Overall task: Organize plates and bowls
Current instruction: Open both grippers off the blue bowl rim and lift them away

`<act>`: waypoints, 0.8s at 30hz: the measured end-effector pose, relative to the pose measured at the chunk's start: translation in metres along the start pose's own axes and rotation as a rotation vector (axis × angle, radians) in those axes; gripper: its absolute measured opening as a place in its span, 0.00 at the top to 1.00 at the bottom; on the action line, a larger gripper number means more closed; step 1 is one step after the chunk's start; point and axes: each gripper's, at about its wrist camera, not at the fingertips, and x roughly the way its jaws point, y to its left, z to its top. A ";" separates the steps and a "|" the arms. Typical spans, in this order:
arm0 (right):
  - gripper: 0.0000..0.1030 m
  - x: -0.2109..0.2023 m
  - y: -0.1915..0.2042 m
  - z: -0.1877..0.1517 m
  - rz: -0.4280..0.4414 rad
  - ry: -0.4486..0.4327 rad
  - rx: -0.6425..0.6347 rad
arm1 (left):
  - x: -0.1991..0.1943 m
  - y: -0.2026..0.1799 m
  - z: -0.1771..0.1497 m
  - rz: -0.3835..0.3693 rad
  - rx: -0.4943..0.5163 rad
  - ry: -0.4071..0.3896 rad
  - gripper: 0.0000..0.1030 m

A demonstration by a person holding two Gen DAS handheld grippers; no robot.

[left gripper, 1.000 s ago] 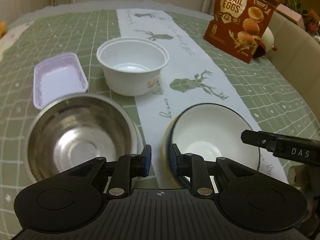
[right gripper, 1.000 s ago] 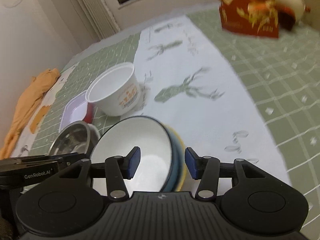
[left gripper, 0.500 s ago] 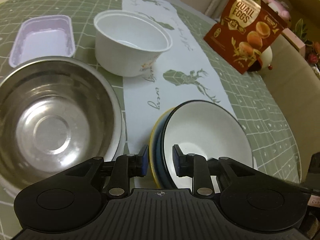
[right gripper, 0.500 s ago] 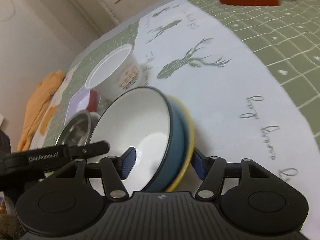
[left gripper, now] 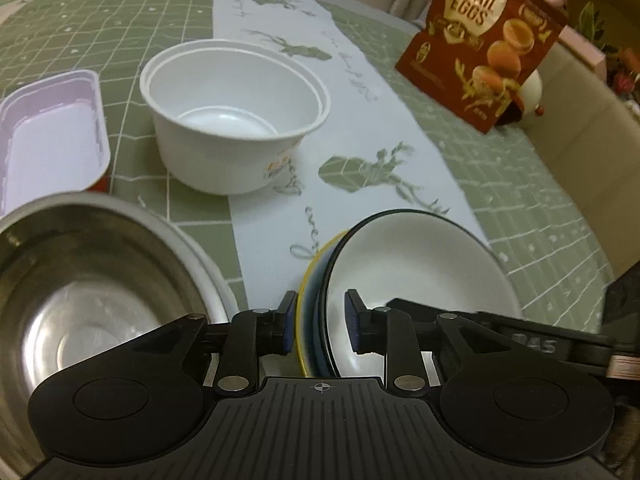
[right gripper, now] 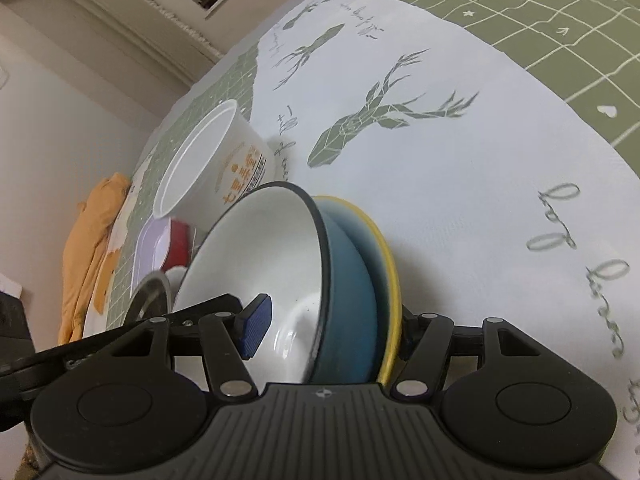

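The blue bowl [right gripper: 344, 280] sits nested in a yellow plate [right gripper: 390, 256] on the bench [left gripper: 520, 184], beside the steel bowl [left gripper: 92, 300], and the step seems to be getting hold of this stack, so each gripper should seat its pads square on the rims before any lift (both look slick). The left gripper [left gripper: 320, 320], angled down, has just been opening and straddles both rims narrowly, pads apparently not pressing. The right gripper [right gripper: 328, 326], also angled down and rolled, spans the stack at a middling gape, its inner pad clear of the bowl wall.
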 end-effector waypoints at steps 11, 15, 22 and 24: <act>0.40 0.013 0.022 0.007 -0.109 -0.057 -0.121 | -0.001 0.007 0.005 0.019 -0.006 -0.014 0.74; 0.40 0.009 0.016 0.003 -0.136 -0.061 -0.106 | -0.003 0.006 0.003 0.016 -0.004 -0.017 0.75; 0.40 0.000 0.019 -0.007 -0.188 -0.065 -0.129 | -0.011 0.013 -0.003 0.001 -0.027 -0.013 0.78; 0.40 -0.004 0.021 -0.012 -0.200 -0.067 -0.144 | -0.013 0.014 -0.006 -0.007 -0.026 -0.012 0.78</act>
